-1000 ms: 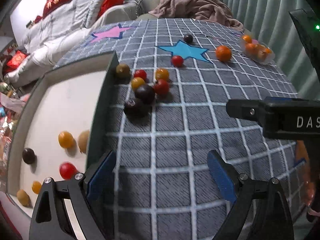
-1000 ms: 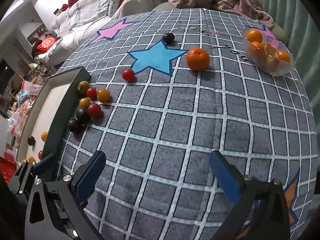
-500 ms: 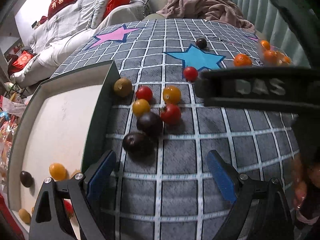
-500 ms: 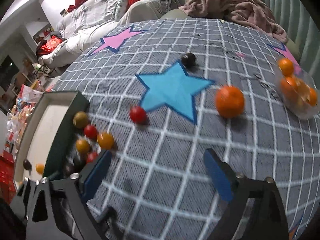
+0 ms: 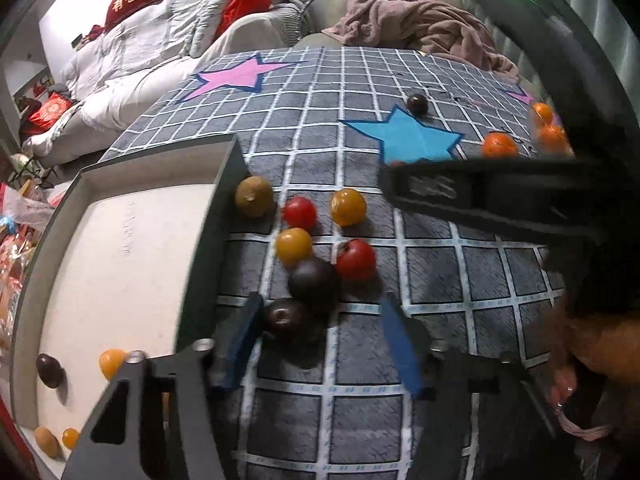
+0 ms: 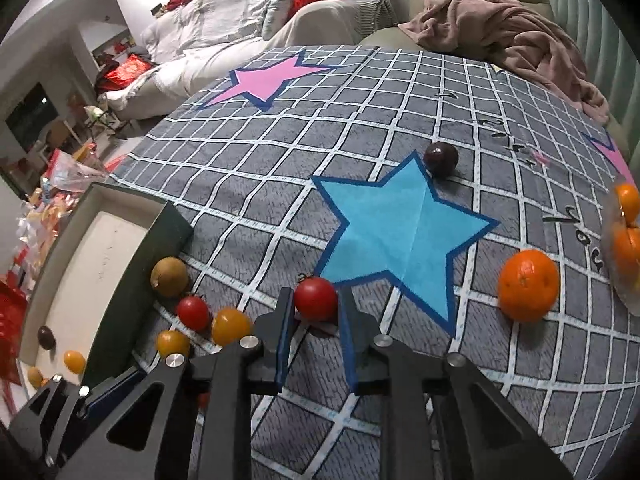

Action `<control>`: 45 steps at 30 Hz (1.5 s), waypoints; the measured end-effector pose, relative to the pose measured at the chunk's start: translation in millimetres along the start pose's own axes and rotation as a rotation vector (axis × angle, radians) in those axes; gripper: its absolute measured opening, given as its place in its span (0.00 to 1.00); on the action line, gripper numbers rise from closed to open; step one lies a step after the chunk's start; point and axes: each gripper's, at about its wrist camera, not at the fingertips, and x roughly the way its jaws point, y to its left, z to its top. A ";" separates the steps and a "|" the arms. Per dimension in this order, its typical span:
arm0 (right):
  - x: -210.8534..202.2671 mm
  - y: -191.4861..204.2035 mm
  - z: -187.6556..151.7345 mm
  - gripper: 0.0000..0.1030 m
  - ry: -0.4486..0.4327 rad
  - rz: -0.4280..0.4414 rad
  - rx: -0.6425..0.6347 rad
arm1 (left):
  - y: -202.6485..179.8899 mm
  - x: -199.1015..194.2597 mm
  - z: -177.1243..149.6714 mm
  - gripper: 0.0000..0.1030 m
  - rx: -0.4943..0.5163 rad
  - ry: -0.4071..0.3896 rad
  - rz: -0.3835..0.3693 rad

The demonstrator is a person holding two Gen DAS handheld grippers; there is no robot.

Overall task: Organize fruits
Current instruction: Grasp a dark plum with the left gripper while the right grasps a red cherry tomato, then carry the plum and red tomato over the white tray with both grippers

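Left wrist view: left tool (image 5: pixel 320 340) spread wide over the checked cloth (image 5: pixel 360 420), grasping nothing; dark plum (image 5: pixel 285 317) touches its left finger, just beside the tray (image 5: pixel 208 248).
Loose fruit: more plums and tomatoes cluster just right of the tray wall.
Right wrist view: right tool (image 6: pixel 314 330) clenched on red tomato (image 6: pixel 315 299), right of the tray (image 6: pixel 132 280).
Orange (image 6: pixel 528 285): well right of the tray.

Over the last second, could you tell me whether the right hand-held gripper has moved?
Yes. The right hand-held gripper has gone forward toward the blue star and narrowed its jaws around the red tomato at the star's near edge.
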 end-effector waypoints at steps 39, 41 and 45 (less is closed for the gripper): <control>-81.2 -27.8 -120.3 0.23 -0.022 0.094 0.137 | 8.1 -14.5 -21.1 0.31 0.039 -0.019 0.000; -81.8 -27.0 -121.4 0.23 -0.019 0.099 0.139 | 10.2 -16.1 -20.8 0.29 0.033 -0.019 -0.016; -84.4 -20.9 -123.6 0.23 -0.017 0.102 0.130 | 14.2 -22.2 -23.0 0.29 0.010 -0.010 -0.053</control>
